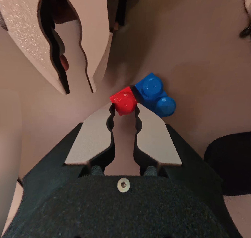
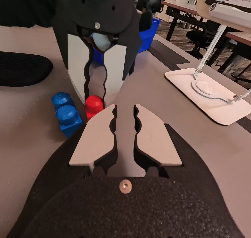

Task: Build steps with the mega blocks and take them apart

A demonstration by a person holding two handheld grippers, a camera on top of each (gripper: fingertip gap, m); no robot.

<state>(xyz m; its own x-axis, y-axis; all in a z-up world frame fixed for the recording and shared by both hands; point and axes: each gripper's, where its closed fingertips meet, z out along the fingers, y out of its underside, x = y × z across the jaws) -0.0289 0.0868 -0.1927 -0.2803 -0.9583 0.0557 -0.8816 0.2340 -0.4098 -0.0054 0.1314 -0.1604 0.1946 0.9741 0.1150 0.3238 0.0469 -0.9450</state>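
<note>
A red one-stud block (image 1: 124, 103) stands on the tan table, touching a blue two-stud block (image 1: 153, 95) beside it. My left gripper (image 1: 124, 106) points down at the red block, with both fingertips against its sides. In the right wrist view the left gripper (image 2: 94, 102) comes down from above around the red block (image 2: 93, 105), with the blue block (image 2: 67, 117) just to its left. My right gripper (image 2: 125, 106) is open and empty, low over the table just right of the red block. It also shows in the left wrist view (image 1: 80, 91) at the upper left.
A black pad (image 2: 20, 68) lies on the table at the left, also seen in the left wrist view (image 1: 230, 163). A blue bin (image 2: 148, 38) stands behind the left gripper. A white stand base (image 2: 203, 95) sits at the right near the table edge. The right tips stand about 25 cm off the white stand base (image 2: 203, 95).
</note>
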